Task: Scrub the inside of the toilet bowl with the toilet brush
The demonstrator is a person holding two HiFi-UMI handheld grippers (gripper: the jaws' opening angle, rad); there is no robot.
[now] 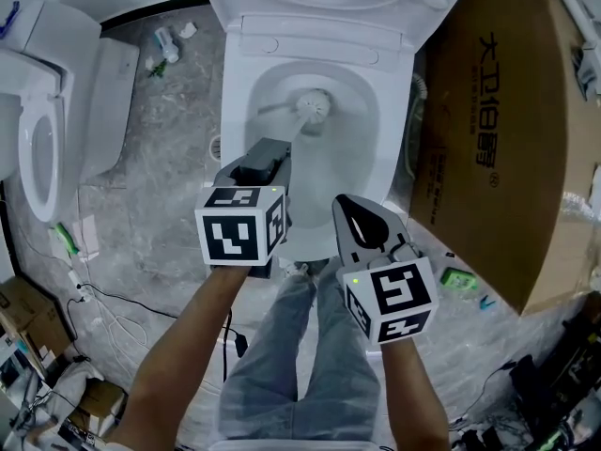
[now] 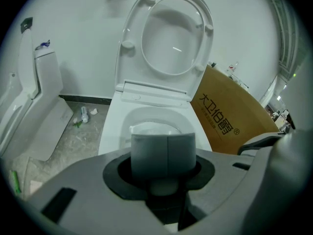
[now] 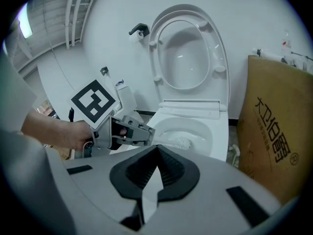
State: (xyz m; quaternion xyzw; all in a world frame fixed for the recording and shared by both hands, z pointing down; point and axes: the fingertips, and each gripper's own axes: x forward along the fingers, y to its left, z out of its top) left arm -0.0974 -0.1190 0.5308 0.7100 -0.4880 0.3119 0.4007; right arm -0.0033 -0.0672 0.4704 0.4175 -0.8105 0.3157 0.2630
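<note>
The white toilet (image 1: pixel 235 101) stands with its lid (image 2: pixel 171 38) and seat raised. Inside the bowl, the white brush head (image 1: pixel 313 106) rests against the far wall. It also shows in the right gripper view as a brush head (image 3: pixel 183 142) low in the bowl. My left gripper (image 1: pixel 272 153) is over the bowl's front rim, shut on the grey brush handle (image 2: pixel 164 153), which points down into the bowl. My right gripper (image 1: pixel 362 219) hangs in front of the toilet at the right. It is shut, and its pads (image 3: pixel 168 168) meet with nothing between them.
A large brown cardboard box (image 1: pixel 507 130) leans close on the toilet's right. A second toilet (image 1: pixel 42 111) stands at the left. A small bottle (image 1: pixel 166 45) lies on the grey floor behind, cables (image 1: pixel 103 318) lie at lower left, and a green item (image 1: pixel 458 278) is by the box.
</note>
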